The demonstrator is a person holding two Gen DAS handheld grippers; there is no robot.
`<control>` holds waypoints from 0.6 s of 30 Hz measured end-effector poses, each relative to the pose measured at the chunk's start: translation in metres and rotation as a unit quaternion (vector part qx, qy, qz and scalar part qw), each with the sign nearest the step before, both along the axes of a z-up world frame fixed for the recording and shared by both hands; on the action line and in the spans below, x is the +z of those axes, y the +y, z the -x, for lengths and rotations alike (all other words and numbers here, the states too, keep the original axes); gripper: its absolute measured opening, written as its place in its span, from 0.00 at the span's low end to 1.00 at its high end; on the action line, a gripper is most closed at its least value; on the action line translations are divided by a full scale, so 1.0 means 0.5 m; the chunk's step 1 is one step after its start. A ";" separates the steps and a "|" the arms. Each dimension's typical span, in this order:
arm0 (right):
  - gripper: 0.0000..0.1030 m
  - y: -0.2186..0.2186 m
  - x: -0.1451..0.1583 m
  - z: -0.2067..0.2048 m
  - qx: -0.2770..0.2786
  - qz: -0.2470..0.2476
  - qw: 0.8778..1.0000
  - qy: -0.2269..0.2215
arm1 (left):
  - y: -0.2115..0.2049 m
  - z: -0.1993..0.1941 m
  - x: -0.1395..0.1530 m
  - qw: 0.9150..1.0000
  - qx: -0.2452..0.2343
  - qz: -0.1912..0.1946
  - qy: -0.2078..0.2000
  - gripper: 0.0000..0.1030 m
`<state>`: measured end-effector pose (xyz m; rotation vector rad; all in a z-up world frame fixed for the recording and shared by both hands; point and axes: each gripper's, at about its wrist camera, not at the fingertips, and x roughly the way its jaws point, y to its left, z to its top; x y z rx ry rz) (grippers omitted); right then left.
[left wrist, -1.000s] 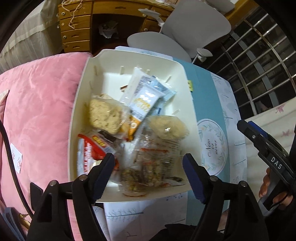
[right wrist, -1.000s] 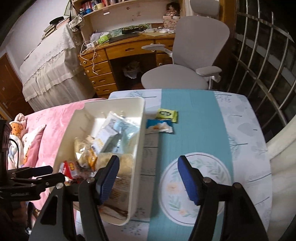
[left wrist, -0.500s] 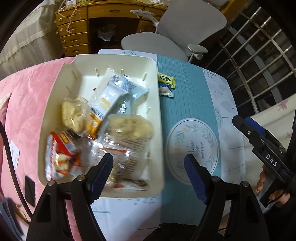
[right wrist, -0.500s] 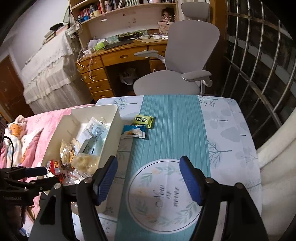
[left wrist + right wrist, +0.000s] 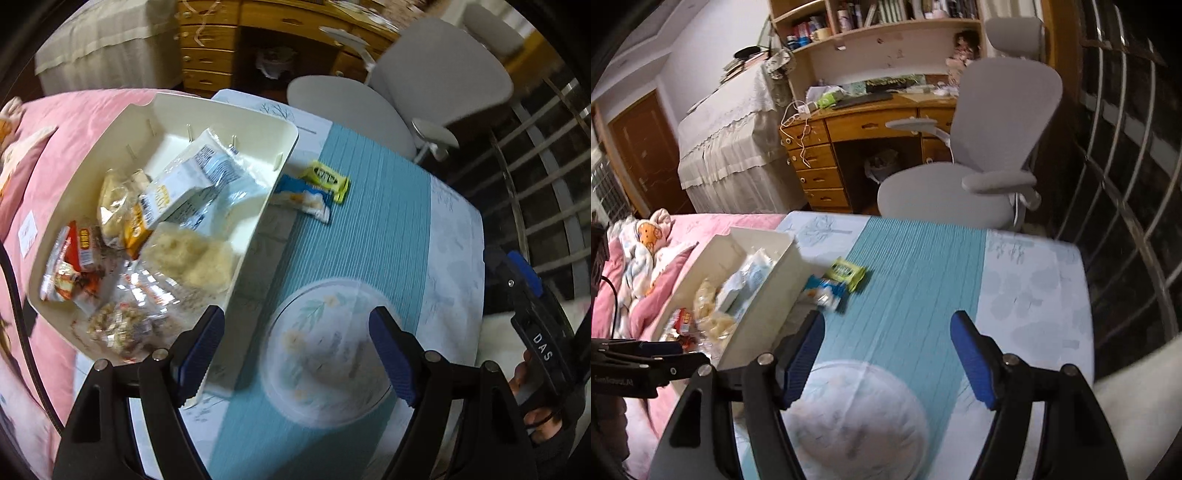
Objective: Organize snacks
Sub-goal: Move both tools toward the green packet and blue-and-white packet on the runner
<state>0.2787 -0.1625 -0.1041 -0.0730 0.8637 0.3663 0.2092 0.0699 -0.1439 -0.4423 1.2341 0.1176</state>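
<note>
We saw two small snack packets lying flat on the table (image 5: 369,206), just beside the white plastic bin (image 5: 258,225) at its 3 o'clock side. One was a yellow-green foil packet (image 5: 327,176) and one was a blue and white foil packet (image 5: 304,195). They touched each other.

We thought both packets would be light, thin and crinkly. The foil looked slippery, and what was inside could crush. We would pinch each one across its middle or by a sealed end, and not too hard.

The bin was already full of snacks: a blue and white bag (image 5: 195,177), a clear bag of pale puffed snack (image 5: 192,258) and a red packet (image 5: 74,266). The pile left little room, so we judged a new packet could slide off.

The left hand-held gripper (image 5: 295,354) had just been opening and held nothing. The right hand-held gripper (image 5: 886,358) had just been opening too, with nothing between its pads.

The bin wall stood close to the blue packet and could get in the way. A grey office chair (image 5: 979,166) stood past the table at 12 o'clock, well apart. A pink bed cover (image 5: 81,122) lay at 9 o'clock.
</note>
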 end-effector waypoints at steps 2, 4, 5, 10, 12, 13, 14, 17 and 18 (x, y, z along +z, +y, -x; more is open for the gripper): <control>0.70 -0.007 -0.002 -0.033 0.010 0.012 1.000 -0.013 | -0.012 -0.020 -0.009 0.999 0.030 0.013 -0.003 0.77; 0.70 -0.009 -0.007 -0.063 0.020 0.023 0.999 -0.026 | -0.019 -0.038 -0.021 0.998 0.062 0.030 -0.007 0.77; 0.70 -0.011 -0.011 -0.081 0.025 0.030 0.999 -0.033 | -0.023 -0.050 -0.030 0.996 0.080 0.039 -0.009 0.77; 0.70 -0.007 -0.046 -0.155 0.051 0.047 0.996 -0.056 | -0.045 -0.097 -0.062 0.990 0.128 0.047 -0.017 0.77; 0.70 0.001 -0.065 -0.178 0.076 0.051 0.994 -0.066 | -0.053 -0.110 -0.077 0.987 0.154 0.047 -0.022 0.78; 0.70 0.004 -0.076 -0.189 0.087 0.053 0.992 -0.071 | -0.054 -0.117 -0.085 0.985 0.168 0.046 -0.024 0.79; 0.70 0.007 -0.088 -0.201 0.095 0.051 0.991 -0.074 | -0.057 -0.126 -0.095 0.982 0.182 0.042 -0.023 0.79; 0.70 0.014 -0.123 -0.232 0.122 0.024 0.990 -0.066 | -0.065 -0.152 -0.119 0.977 0.212 0.016 -0.036 0.79; 0.70 0.019 -0.136 -0.241 0.129 0.023 0.989 -0.067 | -0.066 -0.160 -0.126 0.975 0.219 0.005 -0.039 0.79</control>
